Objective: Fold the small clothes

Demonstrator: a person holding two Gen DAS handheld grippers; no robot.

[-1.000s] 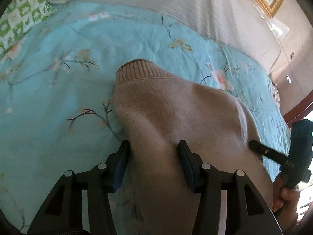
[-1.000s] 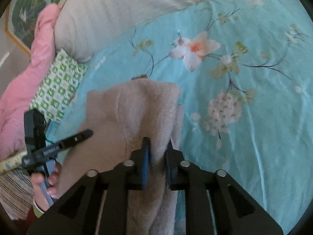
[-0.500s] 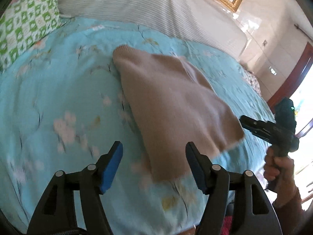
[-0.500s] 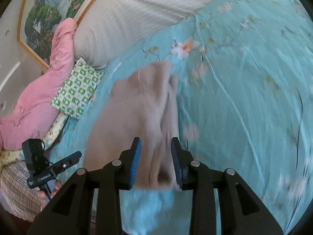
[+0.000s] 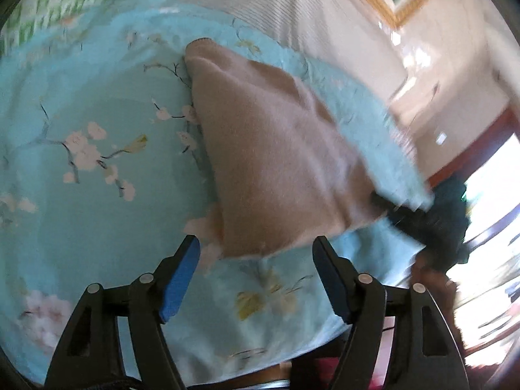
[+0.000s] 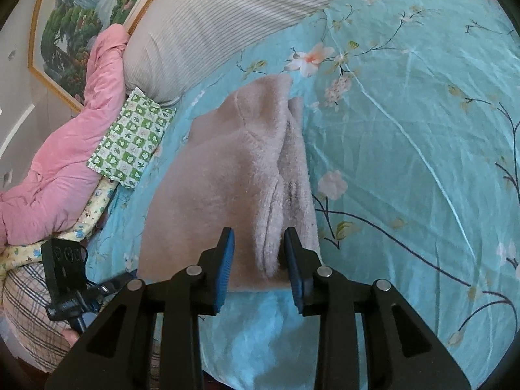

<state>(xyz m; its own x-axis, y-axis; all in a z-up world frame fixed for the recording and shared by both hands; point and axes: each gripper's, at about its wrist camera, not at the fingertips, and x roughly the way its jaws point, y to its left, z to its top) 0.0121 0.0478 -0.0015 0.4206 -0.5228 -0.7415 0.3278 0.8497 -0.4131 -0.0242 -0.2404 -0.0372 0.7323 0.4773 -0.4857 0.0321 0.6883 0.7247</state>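
Note:
A small beige knit sweater [image 5: 269, 159] lies folded lengthwise on a turquoise floral bedspread [image 5: 81, 201]. My left gripper [image 5: 256, 250] is open and empty, just short of the sweater's near hem. In the right wrist view the sweater [image 6: 234, 178] lies ahead with a folded edge along its right side. My right gripper [image 6: 260, 243] is open, its jaws standing either side of the near hem fold without clamping it. The right gripper also shows blurred in the left wrist view [image 5: 422, 214], and the left gripper at the lower left of the right wrist view [image 6: 71, 279].
A striped white pillow [image 6: 208, 26] and a green checked cloth [image 6: 130, 139] lie at the head of the bed. A pink quilt [image 6: 61, 156] is heaped at the left. A framed painting [image 6: 81, 26] hangs behind. The bed's near edge [image 5: 260, 360] is just below my grippers.
Both grippers have let go of the sweater and opened. They pulled back toward the bed's near edge, and the sweater now lies flat.

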